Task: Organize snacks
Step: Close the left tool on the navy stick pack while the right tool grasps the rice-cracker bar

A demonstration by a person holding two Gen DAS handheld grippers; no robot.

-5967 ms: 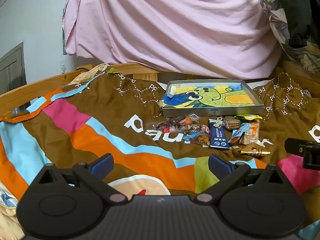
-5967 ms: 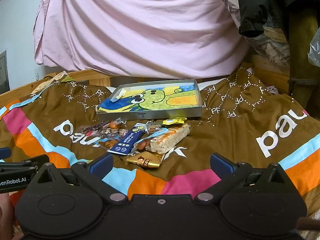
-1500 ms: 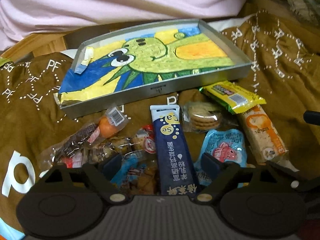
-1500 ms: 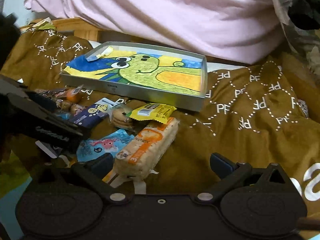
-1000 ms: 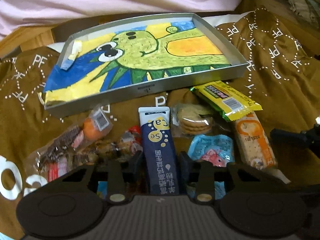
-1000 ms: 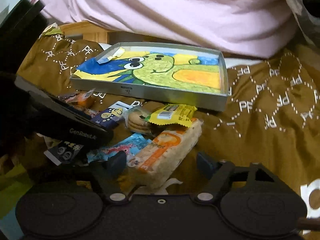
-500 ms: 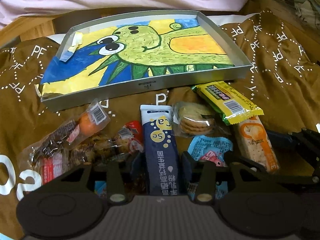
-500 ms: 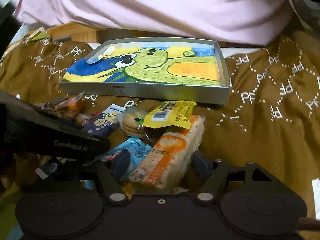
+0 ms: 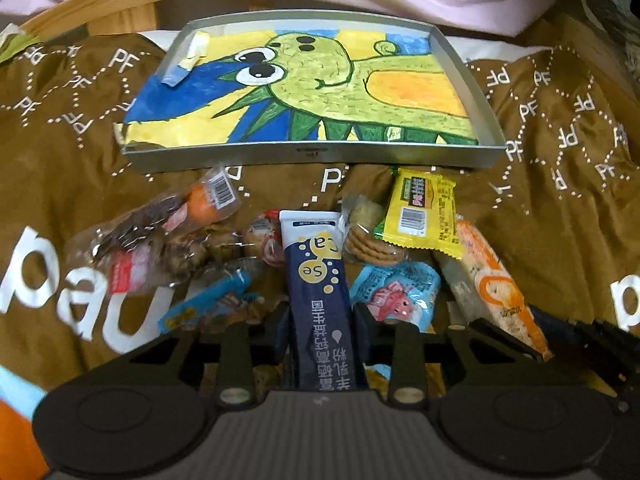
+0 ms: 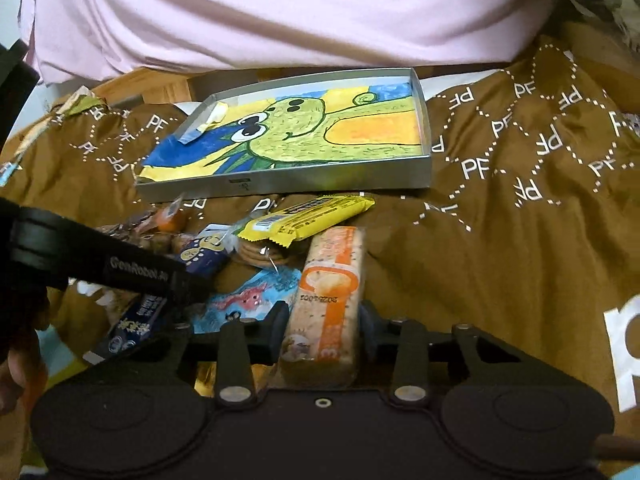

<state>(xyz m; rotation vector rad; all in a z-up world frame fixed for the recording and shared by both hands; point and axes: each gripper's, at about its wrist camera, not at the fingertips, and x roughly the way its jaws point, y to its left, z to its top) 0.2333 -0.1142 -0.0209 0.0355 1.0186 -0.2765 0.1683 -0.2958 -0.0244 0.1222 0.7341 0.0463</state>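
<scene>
While the pile of snacks lies on the brown patterned blanket (image 9: pixel 560 208) just in front of the metal tray (image 9: pixel 312 155), both claws have just been closing, and each now has 1 packet between its pads. With its jaws narrowed, the left gripper (image 9: pixel 321 326) pinches the dark blue stick packet (image 9: pixel 320 300) at its near end; the packet points away toward the tray. Likewise narrowed, the right gripper (image 10: pixel 322 322) clamps the orange-and-white cereal bar (image 10: pixel 332 292) by its near end, the far end reaching toward the yellow wrapper (image 10: pixel 308 216).

That yellow packet overlaps a clear pack of round biscuits (image 9: pixel 368 240). A light blue pouch with a pink figure (image 9: pixel 396 292) sits between the 2 gripped packets. To the left lie clear-wrapped snacks, 1 with an orange piece and barcode (image 9: pixel 208 200), and a blue-and-yellow wrapper (image 9: pixel 208 300) near the left pad.

Inside the tray is a drawing of a green cartoon creature (image 9: pixel 316 76) and no snack. Pink cloth (image 10: pixel 280 12) hangs behind it
</scene>
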